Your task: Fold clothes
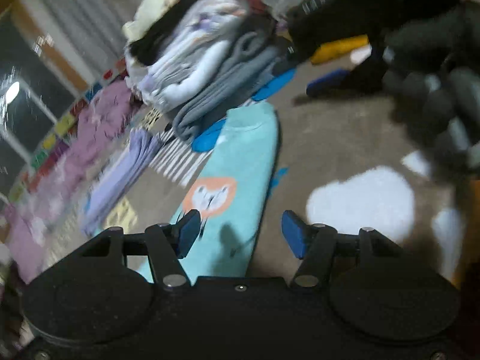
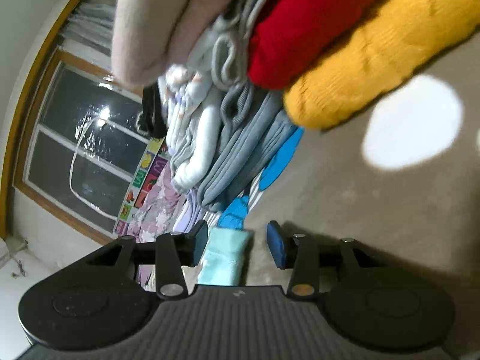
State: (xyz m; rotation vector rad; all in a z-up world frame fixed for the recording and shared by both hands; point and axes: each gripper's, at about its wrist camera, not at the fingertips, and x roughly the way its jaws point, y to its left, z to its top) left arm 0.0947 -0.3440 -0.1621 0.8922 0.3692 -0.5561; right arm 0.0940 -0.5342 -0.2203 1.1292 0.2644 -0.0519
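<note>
A teal garment (image 1: 240, 165) with an orange and white print lies folded into a long strip on the beige surface (image 1: 330, 138). My left gripper (image 1: 240, 234) is open just above its near end, touching nothing. My right gripper (image 2: 237, 243) is open with an end of the same teal garment (image 2: 225, 258) lying between its fingers, not clamped. The other gripper (image 1: 435, 96) shows as a dark blurred shape at the right of the left wrist view.
A stack of folded grey, white and black clothes (image 1: 204, 69) stands beyond the teal garment. Red (image 2: 300, 30) and yellow (image 2: 375, 51) knits lie close above my right gripper. Purple clothes (image 1: 99, 138) lie left. A dark window (image 2: 87, 150) is behind.
</note>
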